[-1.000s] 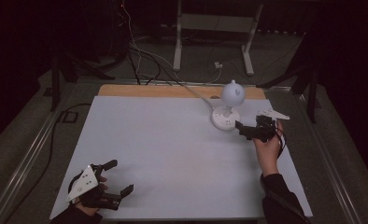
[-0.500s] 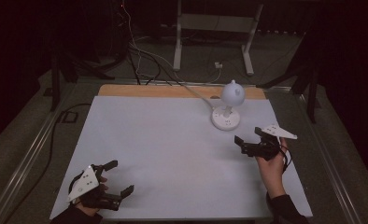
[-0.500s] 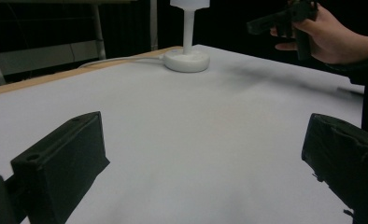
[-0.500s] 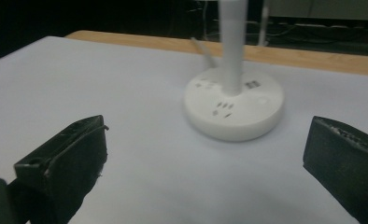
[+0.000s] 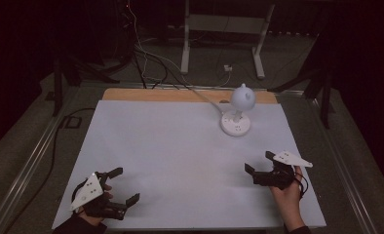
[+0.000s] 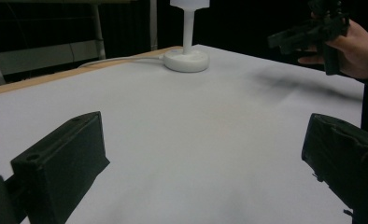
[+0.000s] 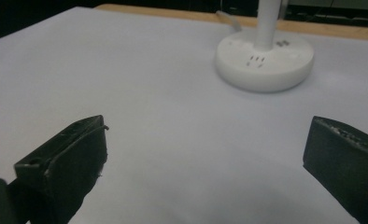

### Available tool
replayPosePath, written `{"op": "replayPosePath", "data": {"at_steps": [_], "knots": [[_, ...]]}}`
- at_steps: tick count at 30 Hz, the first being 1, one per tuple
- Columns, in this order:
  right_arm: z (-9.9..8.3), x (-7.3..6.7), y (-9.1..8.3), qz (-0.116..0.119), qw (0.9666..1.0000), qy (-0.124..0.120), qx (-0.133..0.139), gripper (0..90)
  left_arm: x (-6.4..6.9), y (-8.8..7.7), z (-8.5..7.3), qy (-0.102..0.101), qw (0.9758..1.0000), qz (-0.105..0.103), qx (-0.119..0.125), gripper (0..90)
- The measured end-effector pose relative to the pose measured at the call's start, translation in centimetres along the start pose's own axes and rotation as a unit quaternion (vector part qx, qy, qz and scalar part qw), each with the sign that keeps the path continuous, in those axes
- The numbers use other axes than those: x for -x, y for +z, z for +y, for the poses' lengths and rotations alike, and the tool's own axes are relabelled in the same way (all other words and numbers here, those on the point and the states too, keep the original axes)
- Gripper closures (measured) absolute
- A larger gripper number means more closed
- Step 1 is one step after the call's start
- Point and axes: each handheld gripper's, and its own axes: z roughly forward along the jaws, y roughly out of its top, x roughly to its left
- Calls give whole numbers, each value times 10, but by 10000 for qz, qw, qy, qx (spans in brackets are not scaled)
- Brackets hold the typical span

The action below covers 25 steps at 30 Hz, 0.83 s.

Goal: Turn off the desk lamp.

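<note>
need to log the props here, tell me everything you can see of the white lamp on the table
The white lamp stands upright near the table's far right edge. It has a round, flat base with small dark markings on top, a slim straight stem and a rounded head with a small point on top. It looks like smooth matte plastic. A white cable runs from the base toward the far edge. The head does not look lit. Only the table touches it; both grippers are apart from it.

No readable text, brand, number or label stood anywhere. The white lamp base [image 7: 264,63] carried small dark marks on its top, one cluster just in front of the stem and another just beside it, too small and blurred to make out as letters or symbols.
</note>
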Motion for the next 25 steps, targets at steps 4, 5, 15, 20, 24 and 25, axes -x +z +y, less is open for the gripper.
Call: {"op": "replayPosePath", "data": {"at_steps": [4,5,15,20,24,25], "knots": [[-10,-7,-5,120,9999,-71,-86,0,0,0,0,0,10000,1,11,5],[-12,-8,-6,139,9998,-110,-83,0,0,0,0,1,10000,1,8,5],[-28,-15,-18,225,9995,-122,-206,0,0,1,0,27,10000,-20,-19,5],[-36,-15,-23,225,9993,-79,-271,0,0,1,0,39,10000,-21,-25,5],[-37,-13,-19,222,9992,-68,-327,0,1,1,0,47,10000,-26,-48,5],[-37,-13,-18,241,9991,-70,-337,0,1,1,0,50,10000,-22,-49,5]]}}
